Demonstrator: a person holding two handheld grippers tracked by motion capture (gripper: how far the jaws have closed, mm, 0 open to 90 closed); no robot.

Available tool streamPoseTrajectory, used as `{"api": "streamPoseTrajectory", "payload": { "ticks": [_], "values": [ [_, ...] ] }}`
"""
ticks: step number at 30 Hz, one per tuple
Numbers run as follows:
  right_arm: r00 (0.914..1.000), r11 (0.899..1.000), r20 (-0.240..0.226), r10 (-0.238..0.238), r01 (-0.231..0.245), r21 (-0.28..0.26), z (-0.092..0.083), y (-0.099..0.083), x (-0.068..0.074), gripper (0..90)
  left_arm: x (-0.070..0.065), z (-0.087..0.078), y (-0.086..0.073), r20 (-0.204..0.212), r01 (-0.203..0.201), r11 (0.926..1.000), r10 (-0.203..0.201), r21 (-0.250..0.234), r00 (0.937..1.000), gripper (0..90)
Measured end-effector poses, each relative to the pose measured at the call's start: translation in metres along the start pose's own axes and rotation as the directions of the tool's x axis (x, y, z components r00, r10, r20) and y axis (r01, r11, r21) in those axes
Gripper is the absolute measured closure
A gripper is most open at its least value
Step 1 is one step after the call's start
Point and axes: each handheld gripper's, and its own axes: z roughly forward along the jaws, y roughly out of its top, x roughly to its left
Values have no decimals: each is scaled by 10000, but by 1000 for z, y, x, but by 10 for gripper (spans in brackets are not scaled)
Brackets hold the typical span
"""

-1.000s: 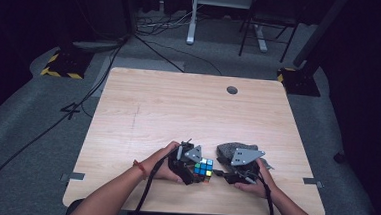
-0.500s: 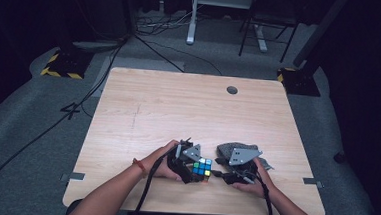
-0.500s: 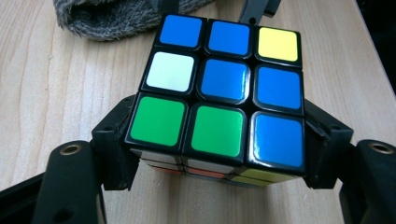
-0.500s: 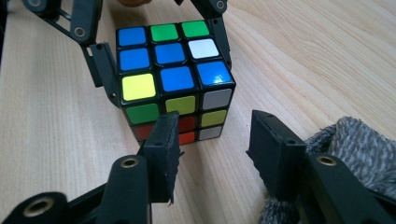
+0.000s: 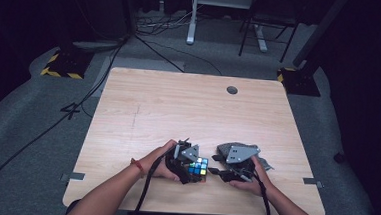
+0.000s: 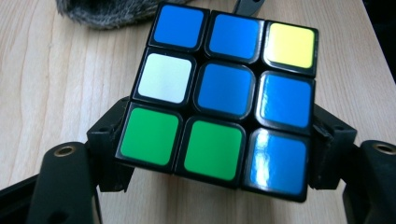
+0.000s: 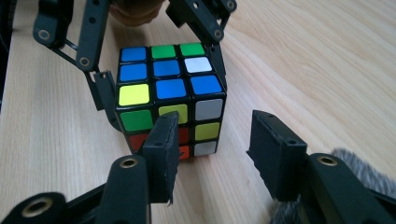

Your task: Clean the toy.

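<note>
Cube [image 6: 219,93]: set on the table [image 5: 178,112] near its front edge, clasped at its sides by the left gripper [image 6: 219,158].
Left jaws: just reopened slightly, apparently pressed on the cube.
Right gripper [image 7: 212,154]: half open, nothing held, just beside the cube.

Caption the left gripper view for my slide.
Left gripper clamps a scrambled cube, mostly blue face up, over the wooden table.

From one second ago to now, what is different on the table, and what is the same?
Little has visibly changed. The left tongs have just been closing and reopening slightly around the multicoloured plastic puzzle cube, which sits between their jaws. The right tongs rest open in front of the cube, not gripping it. Cube, both hands and the grey furry cloth keep their places on the light wooden table.
</note>
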Motion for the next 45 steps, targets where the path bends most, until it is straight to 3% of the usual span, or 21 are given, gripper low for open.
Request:
{"api": "streamPoseTrajectory", "payload": {
  "ticks": [11,16,18,24,26,27,29,35,38,43,45],
  "values": [
    [9988,9985,-100,-480,482,243,20,24,5,563,4,-15,-16,-111,362,9992,-361,146,9993,245],
    [9995,9988,-267,-163,150,-474,20,32,3,597,4,-14,-15,-50,455,9989,-454,78,9990,245],
    [9993,9986,-228,-312,302,-434,19,34,3,598,4,-14,-15,-80,450,9990,-450,64,9990,247],
    [9992,9979,-373,-153,129,-638,26,37,3,613,7,-15,-20,-6,741,9973,-741,-7,9973,204],
    [9989,9973,-289,-361,342,-643,28,41,5,650,8,-15,-23,-22,837,9965,-837,-22,9965,231],
    [9986,9965,-262,-466,447,-703,29,43,6,688,10,-14,-25,110,869,9962,-869,-37,9962,305],
    [9981,9962,-170,-588,576,-653,31,47,5,718,9,-13,-26,107,860,9962,-859,-99,9962,308],
    [9966,9961,-384,-729,709,-522,41,57,9,718,4,-9,-22,-225,362,9990,-356,250,9991,303],
    [9947,9949,-386,-948,933,-375,42,60,11,685,5,-9,-22,-243,407,9991,-404,135,9989,306],
    [9969,9977,-460,-633,621,-270,42,58,10,582,5,-13,-24,-500,649,9978,-643,108,9967,249],
    [9974,9980,-387,-609,603,-168,41,57,10,575,5,-15,-25,-450,661,9978,-656,106,9968,281]
  ]
}}
